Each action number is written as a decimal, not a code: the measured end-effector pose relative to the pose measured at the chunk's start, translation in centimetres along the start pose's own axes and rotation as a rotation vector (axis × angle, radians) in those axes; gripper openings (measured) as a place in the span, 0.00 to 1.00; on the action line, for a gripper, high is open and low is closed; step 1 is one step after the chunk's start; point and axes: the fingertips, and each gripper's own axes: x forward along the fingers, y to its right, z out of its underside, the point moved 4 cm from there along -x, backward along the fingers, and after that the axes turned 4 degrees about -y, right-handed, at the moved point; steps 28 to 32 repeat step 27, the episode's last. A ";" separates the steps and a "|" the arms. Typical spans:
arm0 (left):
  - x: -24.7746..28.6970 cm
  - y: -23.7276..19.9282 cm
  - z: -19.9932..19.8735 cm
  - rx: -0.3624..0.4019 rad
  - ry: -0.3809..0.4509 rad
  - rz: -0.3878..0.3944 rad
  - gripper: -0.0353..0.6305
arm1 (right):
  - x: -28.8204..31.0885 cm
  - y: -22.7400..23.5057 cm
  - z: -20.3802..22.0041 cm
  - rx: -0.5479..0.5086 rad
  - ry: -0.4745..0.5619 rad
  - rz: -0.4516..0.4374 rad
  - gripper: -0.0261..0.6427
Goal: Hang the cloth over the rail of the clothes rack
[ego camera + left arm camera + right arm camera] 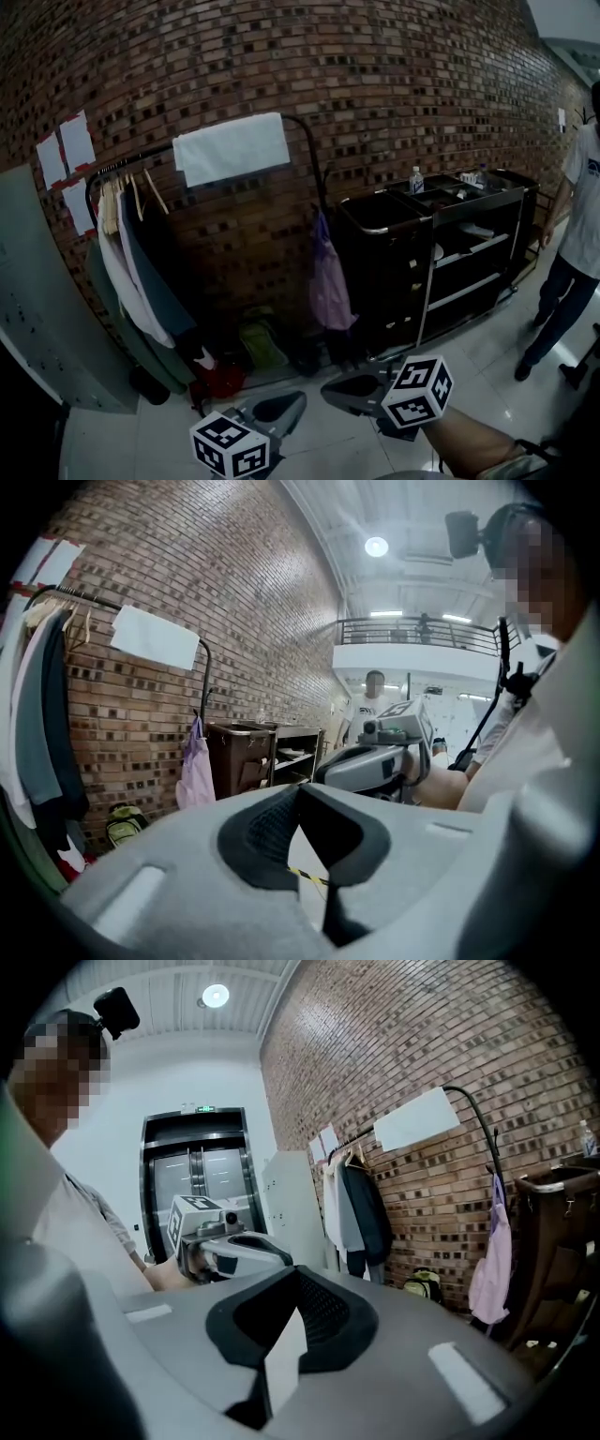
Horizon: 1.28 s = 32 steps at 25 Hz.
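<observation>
Left gripper (300, 794) and right gripper (295, 1279) jaws both shut, holding nothing. Cloth (232, 147) is already draped over the rail (131, 161), high and well ahead of the jaws, so I'd just keep clear, no snagging.

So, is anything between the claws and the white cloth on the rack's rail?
Nothing visible does. The left claw and right claw are shut and empty, low over the floor. The white cloth already hangs over the rail, right of the hanging clothes, higher than the purple garment.
</observation>
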 end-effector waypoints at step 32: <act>-1.6 0.2 -0.4 -0.019 -0.020 -0.028 0.05 | -0.5 -0.7 -0.7 -0.009 -0.006 -0.007 0.04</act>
